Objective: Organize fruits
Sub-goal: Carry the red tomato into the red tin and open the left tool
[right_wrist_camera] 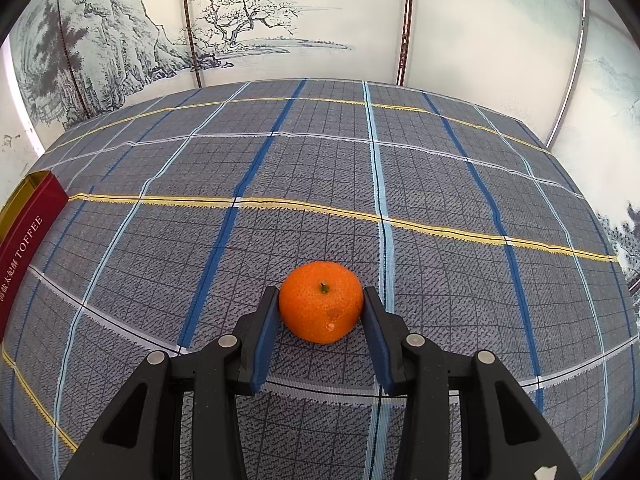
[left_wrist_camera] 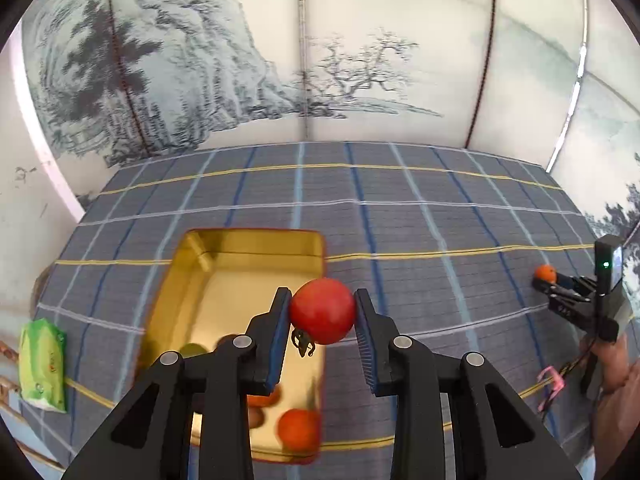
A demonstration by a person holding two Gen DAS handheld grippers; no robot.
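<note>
My left gripper [left_wrist_camera: 322, 314] is shut on a round red fruit [left_wrist_camera: 320, 304] with a dried stem, held in the air over the right edge of a gold tin [left_wrist_camera: 248, 238]. Inside the tin lie an orange fruit [left_wrist_camera: 299, 428], a green one [left_wrist_camera: 192, 350] and others partly hidden by my fingers. In the right wrist view my right gripper [right_wrist_camera: 321, 310] is shut on a mandarin [right_wrist_camera: 316, 300] that rests on the checked cloth, a blue pad against each side. That same gripper [left_wrist_camera: 541, 279] and mandarin [left_wrist_camera: 546, 272] show at the far right of the left wrist view.
A checked blue-grey cloth [right_wrist_camera: 320, 184] covers the table, and painted screen panels stand behind it. The tin's red outer wall [right_wrist_camera: 28, 232], marked TOFFEE, is at the left edge. A green tissue pack [left_wrist_camera: 42, 364] lies left of the tin. A person's hand [left_wrist_camera: 618, 364] holds the right gripper.
</note>
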